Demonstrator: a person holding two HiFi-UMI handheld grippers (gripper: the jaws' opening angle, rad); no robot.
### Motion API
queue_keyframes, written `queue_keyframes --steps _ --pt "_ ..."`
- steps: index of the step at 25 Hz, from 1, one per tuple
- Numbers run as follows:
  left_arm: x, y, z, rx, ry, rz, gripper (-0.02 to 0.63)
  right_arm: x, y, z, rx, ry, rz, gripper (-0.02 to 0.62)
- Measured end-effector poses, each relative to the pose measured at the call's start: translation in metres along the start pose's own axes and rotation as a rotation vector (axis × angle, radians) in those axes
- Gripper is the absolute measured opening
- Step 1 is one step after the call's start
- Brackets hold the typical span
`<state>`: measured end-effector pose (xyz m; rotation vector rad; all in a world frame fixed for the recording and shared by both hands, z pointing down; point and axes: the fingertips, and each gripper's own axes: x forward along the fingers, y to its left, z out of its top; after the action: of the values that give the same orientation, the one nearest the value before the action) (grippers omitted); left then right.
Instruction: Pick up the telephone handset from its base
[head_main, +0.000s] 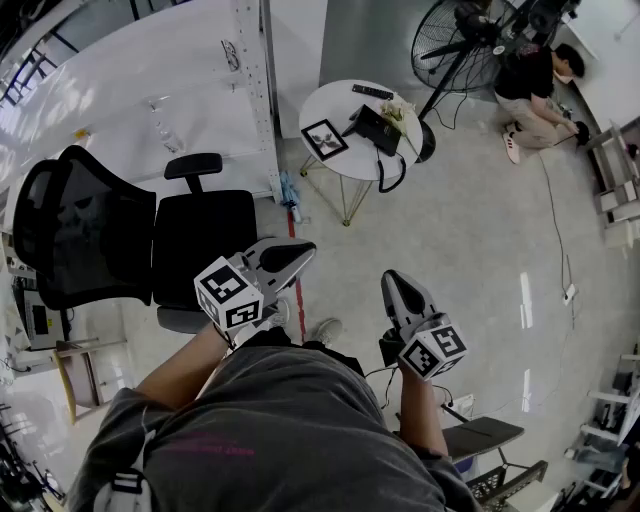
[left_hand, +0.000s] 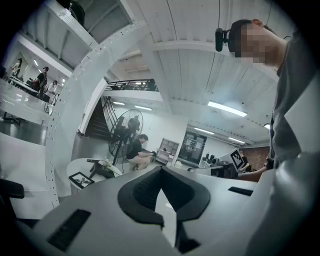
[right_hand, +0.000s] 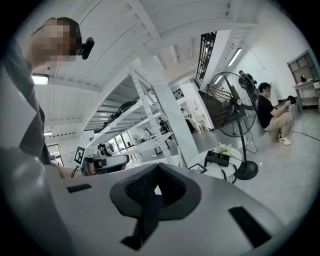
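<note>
Both sets of fingers are closed on nothing: your left gripper (head_main: 298, 252) and right gripper (head_main: 392, 280) each have their pads pressed together, held close in front of your body. Well beyond the fingertips, the black telephone (head_main: 375, 128) sits on the round white table (head_main: 335, 100). It is too small for you to tell handset from base, and its cord (head_main: 392, 178) drops over the table's near edge. Your torso cuts off everything behind the fingers. Open floor (head_main: 470, 230) stretches ahead of the right fingertips, while the office chair (head_main: 200, 235) stands near the left ones, on their outer side.
</note>
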<state>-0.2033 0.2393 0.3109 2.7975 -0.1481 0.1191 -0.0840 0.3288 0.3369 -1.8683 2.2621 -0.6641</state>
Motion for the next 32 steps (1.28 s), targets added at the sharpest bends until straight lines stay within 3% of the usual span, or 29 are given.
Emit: queue_keyframes --steps 12,23,32 --pt "0.025 -0.017 -0.009 -0.001 0.01 0.017 0.014 -0.017 -0.024 0.003 0.033 -0.016 0.02 0.018" --pt "0.049 -0.041 -0.013 0.019 0.003 0.038 0.014 -0.04 -0.051 0.01 -0.008 -0.009 0.048 0.018" --pt "0.066 -0.04 -0.015 0.017 0.002 0.058 0.014 -0.042 -0.069 0.013 0.019 -0.015 0.066 0.018"
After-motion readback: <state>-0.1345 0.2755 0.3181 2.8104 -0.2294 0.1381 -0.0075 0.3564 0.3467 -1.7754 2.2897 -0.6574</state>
